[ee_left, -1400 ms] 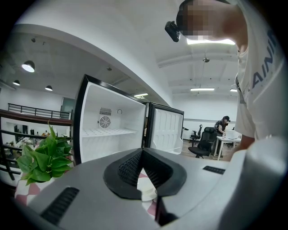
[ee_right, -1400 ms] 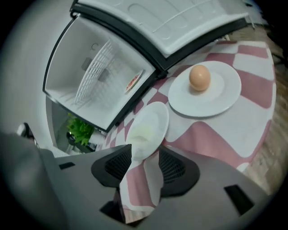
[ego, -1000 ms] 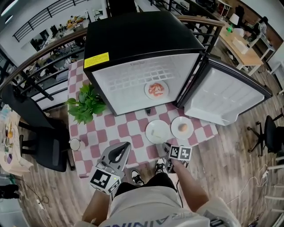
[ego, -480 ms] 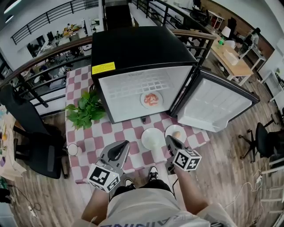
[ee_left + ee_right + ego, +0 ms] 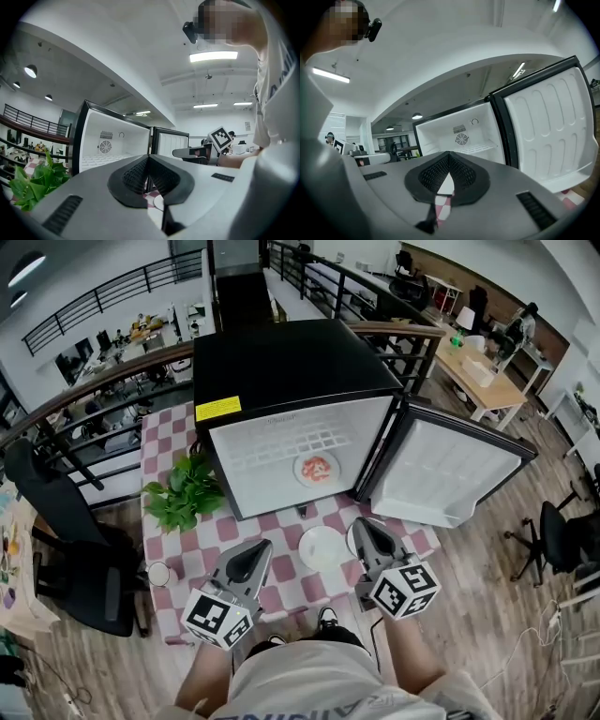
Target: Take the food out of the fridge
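Worktop (image 5: 281,589): fully covered by a red-and-white checked cloth (image 5: 197,545), which hangs over the near edge.

Fridge (image 5: 291,362): a black unit standing on the rear half of the worktop and taking up most of its width. Its door is swung open to the right.

Plant (image 5: 183,493): a leafy green plant standing just left of the fridge.

Empty plate (image 5: 322,547): a white plate lying on the cloth in front of the fridge opening.

Cup (image 5: 160,574): sits at the front left corner.

Fridge shelf (image 5: 272,451): a white shelf carrying one plate of food (image 5: 317,468).
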Available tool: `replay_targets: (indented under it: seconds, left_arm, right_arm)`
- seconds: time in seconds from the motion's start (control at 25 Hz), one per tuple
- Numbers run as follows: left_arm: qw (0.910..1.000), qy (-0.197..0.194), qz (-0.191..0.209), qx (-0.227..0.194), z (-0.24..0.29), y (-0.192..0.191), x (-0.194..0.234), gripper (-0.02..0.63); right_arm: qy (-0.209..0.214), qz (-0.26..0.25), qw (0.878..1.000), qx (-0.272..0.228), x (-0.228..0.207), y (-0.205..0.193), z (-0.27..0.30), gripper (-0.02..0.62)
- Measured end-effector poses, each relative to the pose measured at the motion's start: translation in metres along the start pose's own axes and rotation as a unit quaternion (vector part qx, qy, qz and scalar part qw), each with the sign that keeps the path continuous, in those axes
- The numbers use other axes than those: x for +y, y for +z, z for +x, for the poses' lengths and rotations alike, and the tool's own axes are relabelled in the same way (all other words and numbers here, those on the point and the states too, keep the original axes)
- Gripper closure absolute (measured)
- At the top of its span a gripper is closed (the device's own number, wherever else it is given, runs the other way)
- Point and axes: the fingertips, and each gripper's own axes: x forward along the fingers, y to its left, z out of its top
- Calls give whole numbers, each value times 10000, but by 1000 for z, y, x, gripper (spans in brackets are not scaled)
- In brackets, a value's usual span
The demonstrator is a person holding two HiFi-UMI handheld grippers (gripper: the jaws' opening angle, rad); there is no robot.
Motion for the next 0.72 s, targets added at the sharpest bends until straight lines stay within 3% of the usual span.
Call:
replay_targets:
  seconds: [0.16, 0.32, 0.72]
  left_arm:
    - [9999, -52, 133, -90, 2, 10, -3, 598]
    - [9998, 62, -50, -195, 2, 12, 3, 598]
    - [10000, 52, -24, -53, 10, 2, 1, 598]
  right_arm:
    - [41, 54, 10000, -34, 0, 6, 1, 575]
    - [17, 172, 9998, 34, -3, 2, 1, 575]
    - [7, 452, 9986, 290, -16, -10, 8, 575]
